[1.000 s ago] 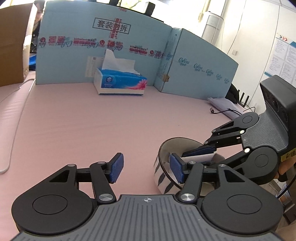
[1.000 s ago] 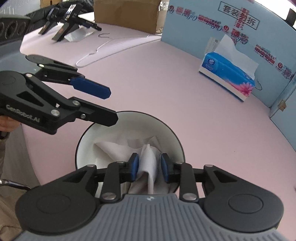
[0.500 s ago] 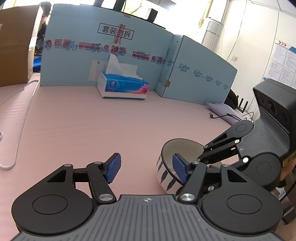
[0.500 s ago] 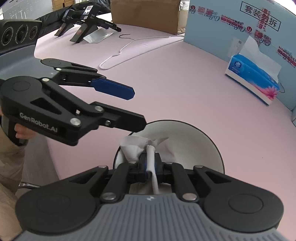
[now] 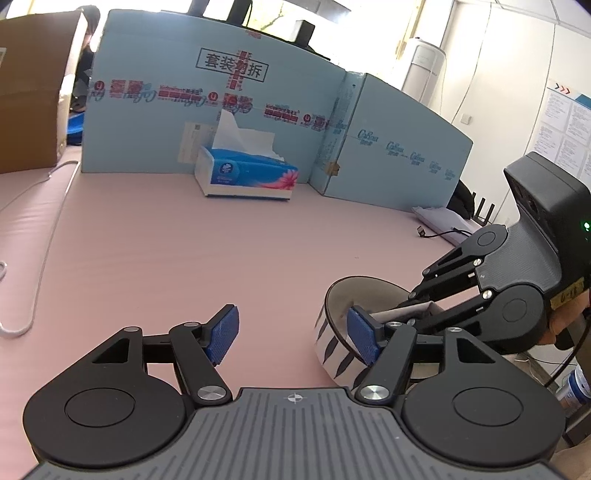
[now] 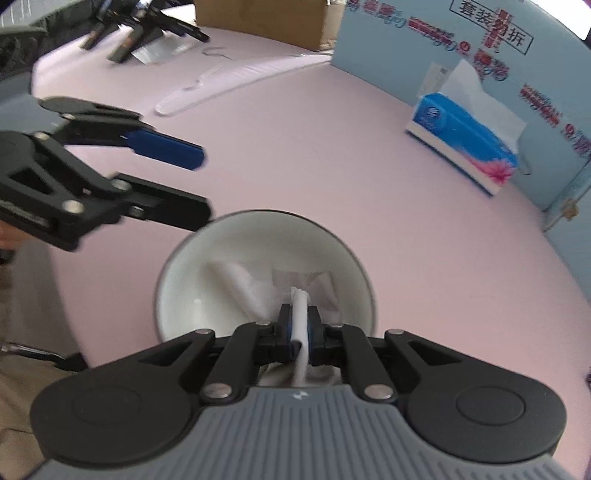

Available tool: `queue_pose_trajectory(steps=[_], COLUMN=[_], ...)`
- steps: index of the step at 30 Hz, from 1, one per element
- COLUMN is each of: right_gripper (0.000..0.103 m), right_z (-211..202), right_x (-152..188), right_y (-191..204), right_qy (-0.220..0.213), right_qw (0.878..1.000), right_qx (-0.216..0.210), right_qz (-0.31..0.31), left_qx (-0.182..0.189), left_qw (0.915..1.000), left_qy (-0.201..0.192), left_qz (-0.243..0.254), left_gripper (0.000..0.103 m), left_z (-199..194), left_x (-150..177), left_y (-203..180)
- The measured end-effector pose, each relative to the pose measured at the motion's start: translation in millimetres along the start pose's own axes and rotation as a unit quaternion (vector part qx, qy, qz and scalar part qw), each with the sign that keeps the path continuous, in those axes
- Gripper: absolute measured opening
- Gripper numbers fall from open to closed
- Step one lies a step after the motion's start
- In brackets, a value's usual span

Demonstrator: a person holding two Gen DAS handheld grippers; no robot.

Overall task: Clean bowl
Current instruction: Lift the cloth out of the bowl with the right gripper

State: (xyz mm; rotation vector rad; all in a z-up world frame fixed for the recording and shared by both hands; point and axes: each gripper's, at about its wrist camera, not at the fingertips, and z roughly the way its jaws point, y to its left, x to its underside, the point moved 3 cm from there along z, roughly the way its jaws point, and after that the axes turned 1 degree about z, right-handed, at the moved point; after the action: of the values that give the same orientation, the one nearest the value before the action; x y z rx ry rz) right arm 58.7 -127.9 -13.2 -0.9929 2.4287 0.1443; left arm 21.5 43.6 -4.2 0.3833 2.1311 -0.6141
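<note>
A bowl (image 6: 221,258), white inside with a dark striped outside, sits on the pink table near its front edge; it also shows in the left wrist view (image 5: 332,347). My right gripper (image 6: 300,325) is shut on a white tissue (image 6: 299,317) and holds it inside the bowl. My left gripper (image 5: 291,330) is open. Its right finger sits at the bowl's near rim and its left finger is outside over the table. It shows in the right wrist view (image 6: 184,184) at the bowl's left rim.
A blue tissue box (image 5: 245,175) stands at the back in front of a light blue cardboard screen (image 5: 221,110). A brown carton (image 5: 33,92) is at the far left, a white cable (image 5: 44,236) along the left side, and spare grippers (image 6: 144,33) at the far edge.
My right gripper closed on the tissue in the bowl and has shifted with it across the bowl. My left gripper stayed open beside the bowl's rim.
</note>
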Motion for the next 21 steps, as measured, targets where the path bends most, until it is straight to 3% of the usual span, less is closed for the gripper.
queue_pose_trajectory(steps=[9, 21], right_gripper=[0.01, 0.012], right_z=[-2.2, -5.9], right_x=[3.8, 0.7], right_y=[-2.2, 14.0], right_qy=[0.034, 0.008], right_qw=[0.999, 0.997], right_qx=[-0.029, -0.078], right_qz=[-0.005, 0.016], left_qx=[0.004, 0.002], left_qw=[1.0, 0.9999], left_qy=[-0.008, -0.014], left_qz=[0.003, 0.003], left_gripper=[0.073, 0.073], left_z=[-5.0, -10.5], left_x=[0.5, -1.3], left_y=[1.7, 2.1])
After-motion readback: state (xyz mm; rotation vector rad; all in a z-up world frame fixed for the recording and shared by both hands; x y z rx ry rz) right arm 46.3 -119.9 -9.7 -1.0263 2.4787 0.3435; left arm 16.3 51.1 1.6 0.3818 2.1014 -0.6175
